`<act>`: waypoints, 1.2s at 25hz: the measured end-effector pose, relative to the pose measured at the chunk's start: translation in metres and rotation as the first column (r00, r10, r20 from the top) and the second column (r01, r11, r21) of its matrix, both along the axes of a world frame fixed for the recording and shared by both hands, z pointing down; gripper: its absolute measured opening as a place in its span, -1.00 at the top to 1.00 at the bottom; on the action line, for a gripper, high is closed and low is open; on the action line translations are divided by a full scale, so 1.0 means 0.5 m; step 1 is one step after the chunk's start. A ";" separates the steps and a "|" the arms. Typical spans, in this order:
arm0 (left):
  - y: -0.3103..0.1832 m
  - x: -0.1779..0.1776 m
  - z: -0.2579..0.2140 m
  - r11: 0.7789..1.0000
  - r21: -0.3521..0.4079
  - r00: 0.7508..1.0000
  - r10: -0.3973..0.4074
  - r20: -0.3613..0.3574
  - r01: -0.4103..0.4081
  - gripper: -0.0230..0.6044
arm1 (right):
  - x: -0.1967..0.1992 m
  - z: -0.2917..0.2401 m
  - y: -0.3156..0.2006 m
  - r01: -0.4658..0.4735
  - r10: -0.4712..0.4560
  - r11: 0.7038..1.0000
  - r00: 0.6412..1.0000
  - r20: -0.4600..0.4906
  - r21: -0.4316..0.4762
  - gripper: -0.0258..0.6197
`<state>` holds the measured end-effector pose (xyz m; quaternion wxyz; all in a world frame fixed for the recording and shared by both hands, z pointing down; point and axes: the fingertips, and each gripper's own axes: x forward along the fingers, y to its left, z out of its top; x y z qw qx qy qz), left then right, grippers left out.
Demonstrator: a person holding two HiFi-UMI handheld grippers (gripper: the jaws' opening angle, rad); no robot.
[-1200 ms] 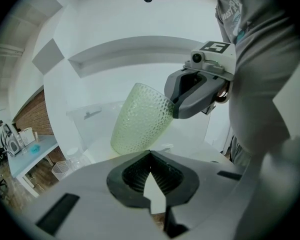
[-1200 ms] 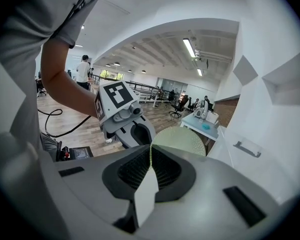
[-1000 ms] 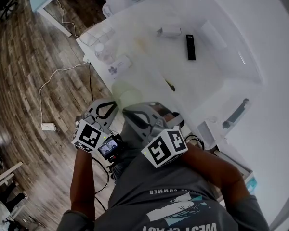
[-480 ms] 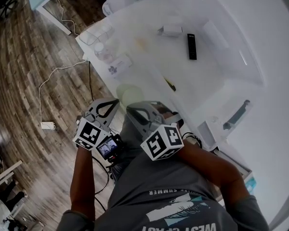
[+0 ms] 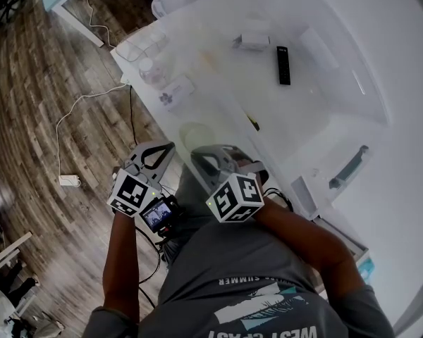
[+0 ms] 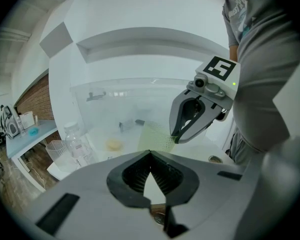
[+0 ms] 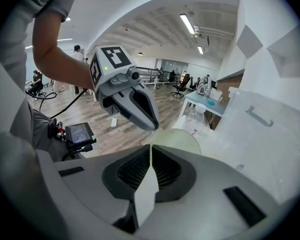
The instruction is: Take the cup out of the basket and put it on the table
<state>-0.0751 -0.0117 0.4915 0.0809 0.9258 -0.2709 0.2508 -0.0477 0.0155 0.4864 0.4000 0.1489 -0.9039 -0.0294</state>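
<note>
A pale green translucent cup (image 5: 195, 138) stands upright at the white table's (image 5: 225, 111) near edge, outside the big clear bin (image 5: 338, 62). Whether its base touches the table I cannot tell. My right gripper (image 5: 201, 155) is shut on the cup's rim; in the right gripper view the thin green rim runs between the closed jaws and the cup (image 7: 179, 140) shows just beyond them. The left gripper view shows the right gripper (image 6: 176, 139) gripping the cup (image 6: 157, 138). My left gripper (image 5: 159, 148) hangs beside it to the left, off the table edge, shut on nothing.
On the table's left end stand a clear plastic bottle (image 5: 149, 69), a clear jug (image 5: 137, 46) and a small card (image 5: 176, 90). Inside the bin lie a black remote (image 5: 283, 65) and a white box (image 5: 254, 41). A power strip (image 5: 69, 181) and cable lie on the wood floor.
My right gripper has sunk with the cup toward the table's near edge, tipping further down. The left gripper has dropped slightly.
</note>
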 end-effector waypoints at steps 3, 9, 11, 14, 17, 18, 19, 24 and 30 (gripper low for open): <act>0.001 -0.001 0.005 1.000 -0.005 1.000 -0.002 -0.004 0.002 0.90 | 0.005 0.029 0.002 -0.005 0.005 1.000 1.000 -0.028 -0.022 0.84; 0.003 -0.010 0.010 1.000 -0.013 1.000 -0.002 -0.010 0.002 0.90 | 0.014 0.075 0.006 -0.017 0.013 0.998 0.997 -0.080 -0.057 0.84; 0.004 -0.011 0.012 1.000 -0.014 1.000 0.000 -0.012 -0.001 0.90 | 0.018 0.088 0.008 -0.021 0.014 0.998 0.995 -0.095 -0.065 0.84; 0.006 -0.011 0.013 1.000 -0.017 1.000 0.005 -0.015 -0.005 0.90 | 0.023 0.105 0.012 -0.026 0.017 0.997 0.993 -0.115 -0.079 0.84; 0.006 -0.011 0.014 1.000 -0.018 1.000 0.010 -0.017 -0.010 0.90 | 0.027 0.120 0.014 -0.032 0.019 0.995 0.991 -0.136 -0.094 0.84; 0.007 -0.010 0.014 1.000 -0.019 1.000 0.012 -0.018 -0.012 0.90 | 0.029 0.126 0.015 -0.034 0.019 0.995 0.990 -0.143 -0.099 0.84; 0.007 -0.010 0.015 1.000 -0.019 1.000 0.014 -0.019 -0.015 0.90 | 0.030 0.132 0.016 -0.035 0.020 0.994 0.989 -0.149 -0.104 0.84; 0.011 -0.015 0.022 1.000 -0.018 1.000 0.021 -0.018 -0.021 0.90 | 0.036 0.157 0.020 -0.048 0.025 0.991 0.984 -0.179 -0.125 0.84; 0.018 -0.022 0.016 1.000 -0.018 0.999 0.025 -0.024 -0.025 0.90 | 0.033 0.161 0.017 -0.062 0.037 0.990 0.980 -0.194 -0.129 0.84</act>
